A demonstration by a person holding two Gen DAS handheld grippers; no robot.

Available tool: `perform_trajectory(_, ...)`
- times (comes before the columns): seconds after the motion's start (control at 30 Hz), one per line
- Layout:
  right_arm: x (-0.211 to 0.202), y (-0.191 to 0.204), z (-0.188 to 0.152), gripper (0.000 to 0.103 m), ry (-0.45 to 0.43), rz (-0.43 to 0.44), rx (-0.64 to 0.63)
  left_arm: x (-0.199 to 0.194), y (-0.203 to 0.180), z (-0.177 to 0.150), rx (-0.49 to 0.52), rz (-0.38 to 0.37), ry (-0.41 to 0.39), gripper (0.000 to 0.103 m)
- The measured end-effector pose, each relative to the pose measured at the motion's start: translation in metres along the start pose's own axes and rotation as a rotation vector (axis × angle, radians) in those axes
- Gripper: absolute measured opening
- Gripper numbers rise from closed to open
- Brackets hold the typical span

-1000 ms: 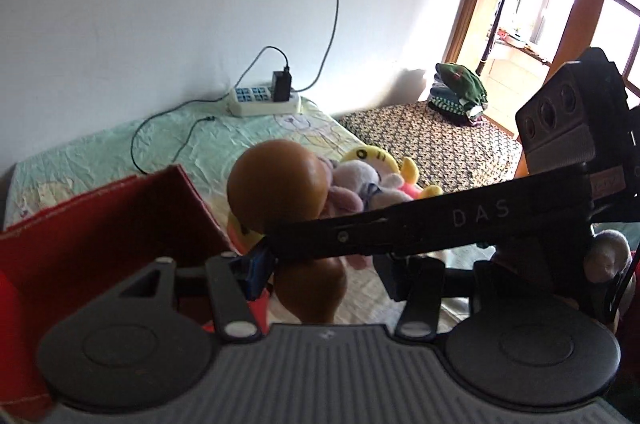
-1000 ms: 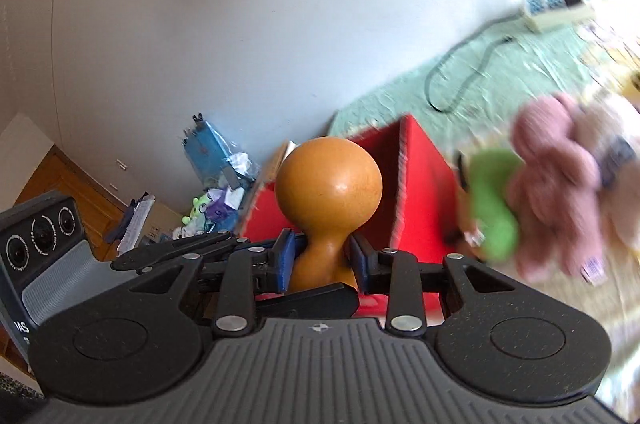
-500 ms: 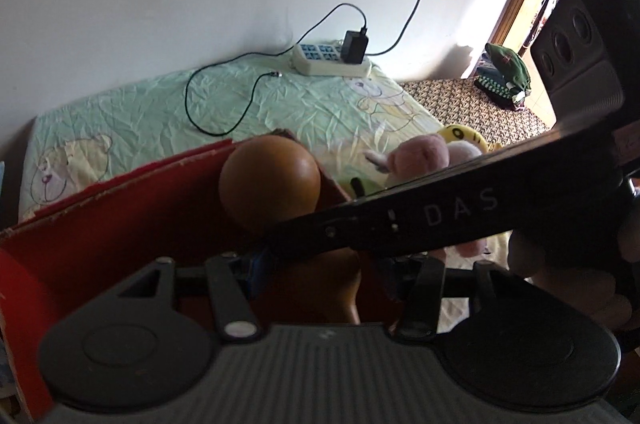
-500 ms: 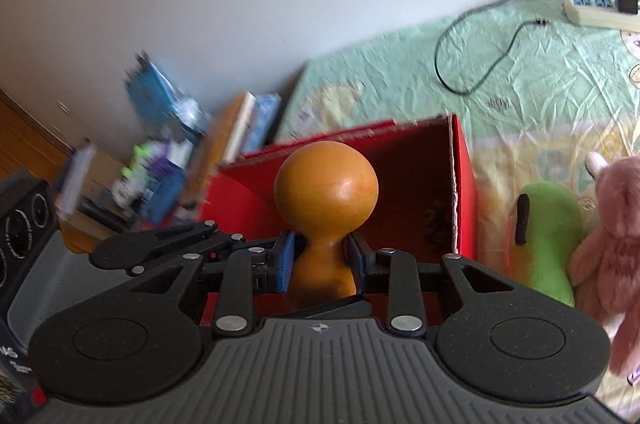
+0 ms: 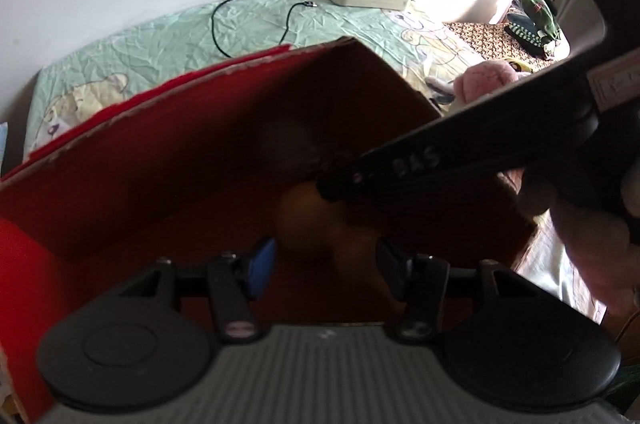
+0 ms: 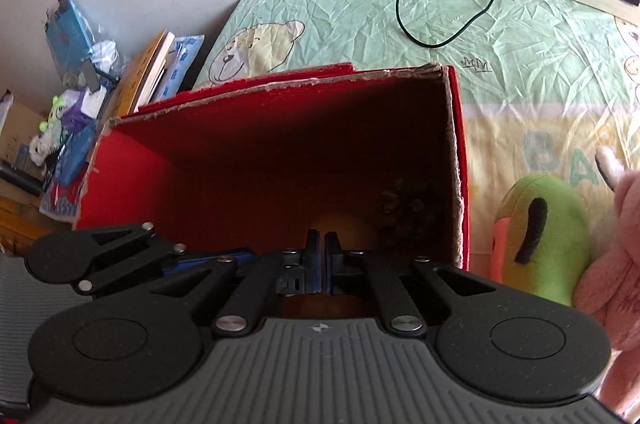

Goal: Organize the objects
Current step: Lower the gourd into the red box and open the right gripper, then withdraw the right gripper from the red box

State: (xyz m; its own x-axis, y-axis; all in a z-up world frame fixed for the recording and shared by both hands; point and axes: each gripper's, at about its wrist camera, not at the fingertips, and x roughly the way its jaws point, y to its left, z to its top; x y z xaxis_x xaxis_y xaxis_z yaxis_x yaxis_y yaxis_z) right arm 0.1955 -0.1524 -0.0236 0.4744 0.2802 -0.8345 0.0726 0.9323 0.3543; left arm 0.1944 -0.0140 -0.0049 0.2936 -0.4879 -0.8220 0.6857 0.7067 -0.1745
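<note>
1. We hold both claws over the open red box [image 6: 280, 144], which sits on the bed [image 6: 520, 36], because the box is where the loose things are being gathered

2. Our right claw [image 6: 319, 248] has its blue pads pressed together with nothing between them, so it carries nothing

3. The orange wooden gourd [image 5: 320, 224] sits low inside the box, blurred in the left view; in the right view only its top peeks past the claw at about 1 o'clock

4. Our left claw [image 5: 324, 264] stands wide open around the gourd without touching it, as far as the blur lets us judge

5. The green plush [image 6: 544, 236] and pink plush [image 6: 612, 264] lie outside the box at 3 o'clock, likely next to go in
</note>
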Motion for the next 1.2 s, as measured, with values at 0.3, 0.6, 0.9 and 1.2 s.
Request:
perform_trajectory(0.3,0.006,0.018,-0.004,0.019,0.138,0.013,-0.058,-0.008,0.023,-0.015,-0.041,0.195,0.033,0.064)
perform_trajectory(0.6,0.040,0.021,-0.001,0.016,0.115,-0.097,-0.070,-0.008,0.030,-0.012,-0.088,0.227,0.006,0.066)
perform_trajectory(0.9,0.020,0.023,-0.011,0.020,0.046,-0.085,-0.085,-0.010,0.026,-0.015,-0.074,0.275,-0.020,0.067)
perform_trajectory(1.2,-0.030,0.025,-0.062,0.031,-0.221,-0.082,-0.039,-0.026,0.011,-0.022,-0.086,0.322,-0.035,0.067)
